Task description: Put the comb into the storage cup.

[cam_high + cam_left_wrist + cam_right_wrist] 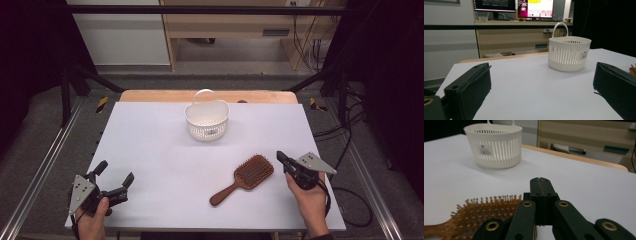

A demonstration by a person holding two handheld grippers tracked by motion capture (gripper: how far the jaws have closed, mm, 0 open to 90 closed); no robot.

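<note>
Right now your right gripper (281,157) is pinched closed and empty just beside the hairbrush (243,178), which lies bristles-up, well short of the basket (207,120); your left gripper (114,176) gapes wide, empty. Closed jaws could shove the brush aside. Its handle end is cut off in the right gripper view.

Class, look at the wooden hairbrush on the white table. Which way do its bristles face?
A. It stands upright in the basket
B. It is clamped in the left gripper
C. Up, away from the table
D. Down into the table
C: the hairbrush lies flat on the table with its bristles pointing up, apart from the basket.
</note>
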